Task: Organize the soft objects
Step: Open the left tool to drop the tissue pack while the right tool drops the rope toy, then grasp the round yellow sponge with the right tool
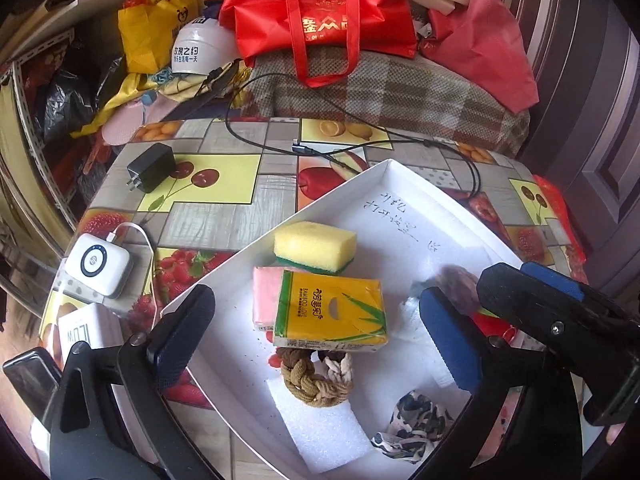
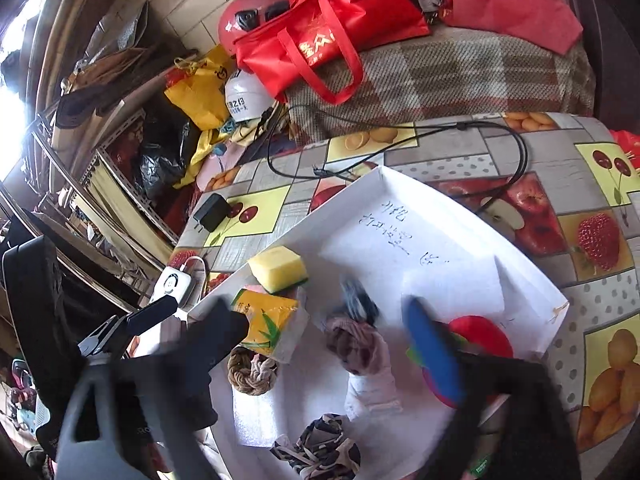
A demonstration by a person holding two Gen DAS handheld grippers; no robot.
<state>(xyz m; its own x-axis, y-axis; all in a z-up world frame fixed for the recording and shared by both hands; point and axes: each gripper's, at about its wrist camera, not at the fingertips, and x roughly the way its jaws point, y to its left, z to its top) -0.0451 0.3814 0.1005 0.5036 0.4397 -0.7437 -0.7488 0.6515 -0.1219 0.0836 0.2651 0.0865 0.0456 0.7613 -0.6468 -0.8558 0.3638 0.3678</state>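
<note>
Black jaws with blue pads fill the bottom of both views, and both are spread wide with nothing pressed between them. The left gripper [image 1: 308,344] is held over the tissue pack [image 1: 330,310] at the middle of its frame, inside the white box [image 1: 404,184]; the pink pad [image 1: 265,300] and yellow sponge [image 1: 315,245] lie just above and left, the braided ring [image 1: 316,380] touching the pack's lower edge, the patterned scrunchie [image 1: 416,424] at lower right. The right gripper [image 2: 332,340] is seen over a pinkish soft toy [image 2: 366,360], blurred, lying loose in the box at lower centre, with a red toy [image 2: 482,334] just right of the blue pad [image 2: 434,354]. A placing step appears finished: most soft things are already in the box. Next, it is judged, a remaining item must be found and the jaws closed on it. Beyond the box, a charger [image 1: 152,168] and cable [image 1: 360,148] rest on the fruit-print table [image 1: 224,216].
</note>
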